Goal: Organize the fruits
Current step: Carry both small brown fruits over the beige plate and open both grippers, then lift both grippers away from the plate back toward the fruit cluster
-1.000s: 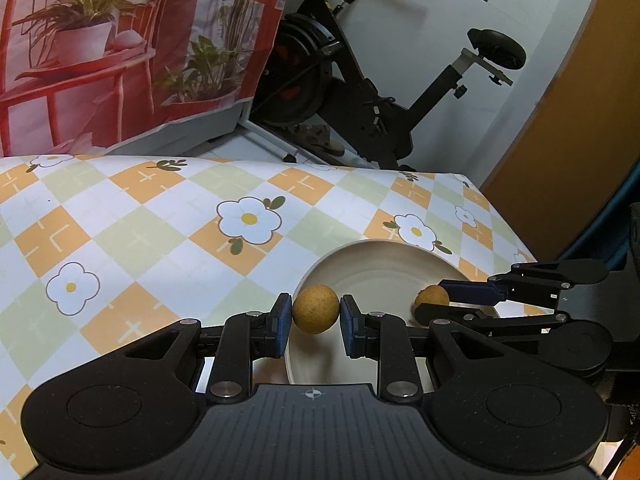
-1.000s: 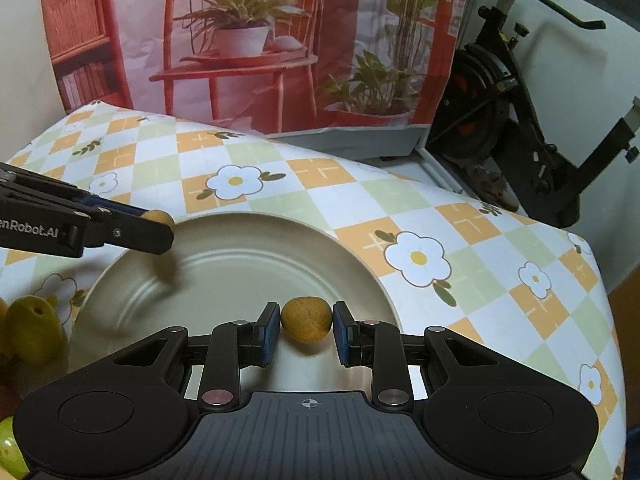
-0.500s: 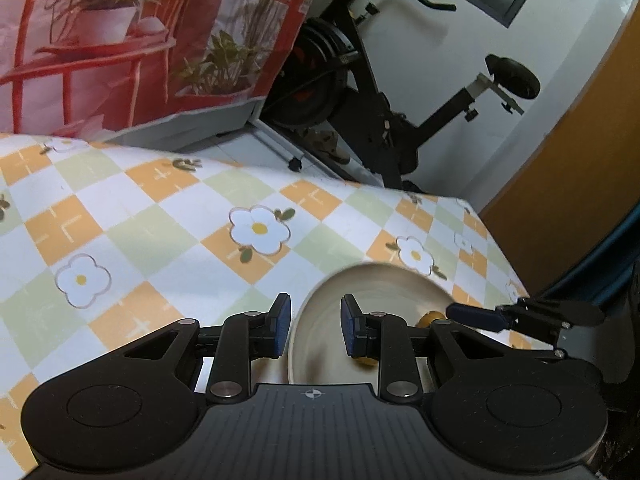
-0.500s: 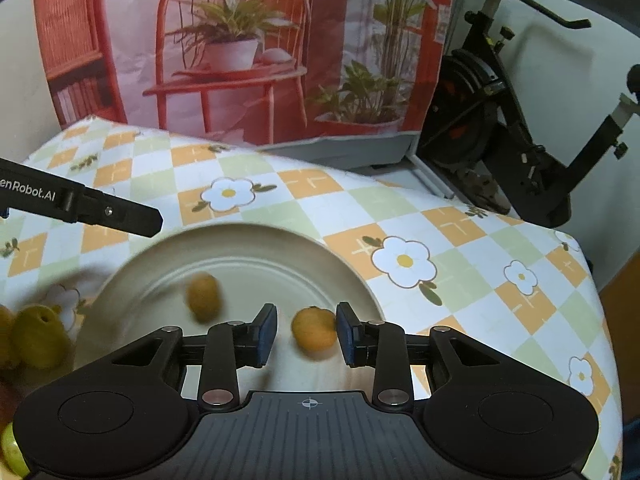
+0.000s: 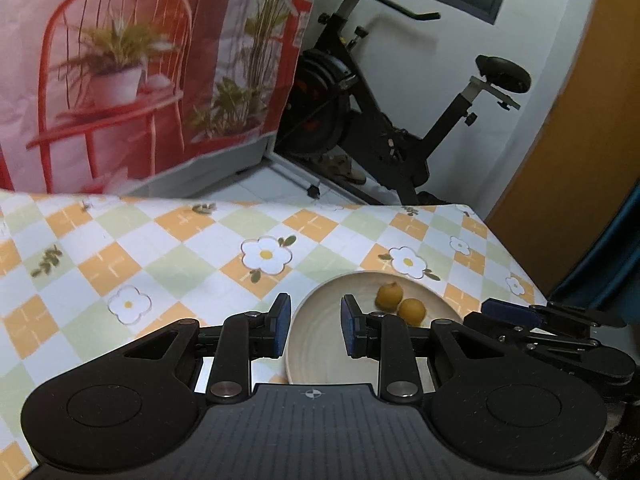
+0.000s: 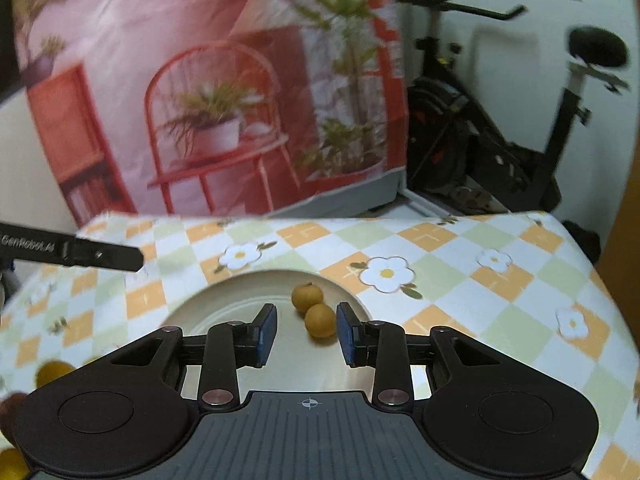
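both the left gripper (image 5: pixel 312 326) and the right gripper (image 6: pixel 306 334) were open and empty; the two round fruits (image 6: pixel 314 314) touched on the plate (image 6: pixel 208 308), so they could roll away.

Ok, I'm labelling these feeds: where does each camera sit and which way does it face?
Left wrist: on the left gripper, looking forward-down at the plate; own fingers and the right gripper show.
Right wrist: on the right gripper, jaws just opened, empty, facing the plate; left gripper's finger shows.
Shared: plate, two fruits, floral tablecloth, exercise bike.
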A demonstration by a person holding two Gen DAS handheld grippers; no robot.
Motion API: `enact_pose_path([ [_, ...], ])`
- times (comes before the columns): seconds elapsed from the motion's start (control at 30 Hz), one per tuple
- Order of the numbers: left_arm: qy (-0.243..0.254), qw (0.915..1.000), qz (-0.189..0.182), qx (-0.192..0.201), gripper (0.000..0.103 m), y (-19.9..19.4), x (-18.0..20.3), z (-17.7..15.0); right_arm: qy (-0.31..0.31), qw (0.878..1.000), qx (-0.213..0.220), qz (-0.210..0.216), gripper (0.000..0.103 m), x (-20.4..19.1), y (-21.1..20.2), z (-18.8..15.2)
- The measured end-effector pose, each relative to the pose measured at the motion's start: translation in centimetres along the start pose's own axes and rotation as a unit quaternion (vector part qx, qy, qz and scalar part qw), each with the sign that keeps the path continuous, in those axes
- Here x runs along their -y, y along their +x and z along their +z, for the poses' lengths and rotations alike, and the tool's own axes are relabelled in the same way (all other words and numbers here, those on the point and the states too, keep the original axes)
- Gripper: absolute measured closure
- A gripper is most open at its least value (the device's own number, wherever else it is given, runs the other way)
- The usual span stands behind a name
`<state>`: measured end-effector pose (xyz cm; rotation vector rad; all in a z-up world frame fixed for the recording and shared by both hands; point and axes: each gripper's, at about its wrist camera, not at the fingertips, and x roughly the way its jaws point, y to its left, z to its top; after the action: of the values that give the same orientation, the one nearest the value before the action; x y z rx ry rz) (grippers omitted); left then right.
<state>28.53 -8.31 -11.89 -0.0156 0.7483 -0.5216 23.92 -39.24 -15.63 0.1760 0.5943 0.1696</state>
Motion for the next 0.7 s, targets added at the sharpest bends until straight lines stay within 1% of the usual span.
enact_pose_path([
  [0.1, 0.022, 0.9997, 0.008, 0.010, 0.074, -1.3, 1.2, 0.0, 0.034, 0.999, 0.026, 0.001, 0.072, 1.0, -1.5, -0.9],
  [0.23, 0.036, 0.9991, 0.016, 0.014, 0.074, -2.5, 2.7, -0.6, 0.084, 0.995, 0.057, 0.001, 0.071, 2.6, -3.1, -2.3],
  [0.33, 0.049, 0.9984, 0.027, 0.008, 0.074, -3.0, 3.6, -1.2, 0.118, 0.989, 0.085, -0.008, 0.071, 3.6, -3.9, -3.7],
  [0.43, 0.063, 0.9974, 0.034, -0.002, 0.074, -3.4, 4.2, -1.8, 0.148, 0.984, 0.103, -0.015, 0.071, 4.8, -4.6, -5.2],
  [0.53, 0.082, 0.9960, 0.037, -0.003, 0.074, -3.9, 4.7, -2.2, 0.160, 0.981, 0.109, -0.019, 0.071, 5.5, -5.0, -6.1],
  [0.6, 0.087, 0.9955, 0.037, 0.001, 0.074, -4.1, 4.8, -2.4, 0.154, 0.982, 0.107, -0.022, 0.071, 5.6, -5.1, -6.2],
  [0.7, 0.074, 0.9968, 0.031, 0.008, 0.074, -4.3, 4.6, -2.5, 0.136, 0.985, 0.105, -0.025, 0.071, 5.0, -5.3, -5.8],
])
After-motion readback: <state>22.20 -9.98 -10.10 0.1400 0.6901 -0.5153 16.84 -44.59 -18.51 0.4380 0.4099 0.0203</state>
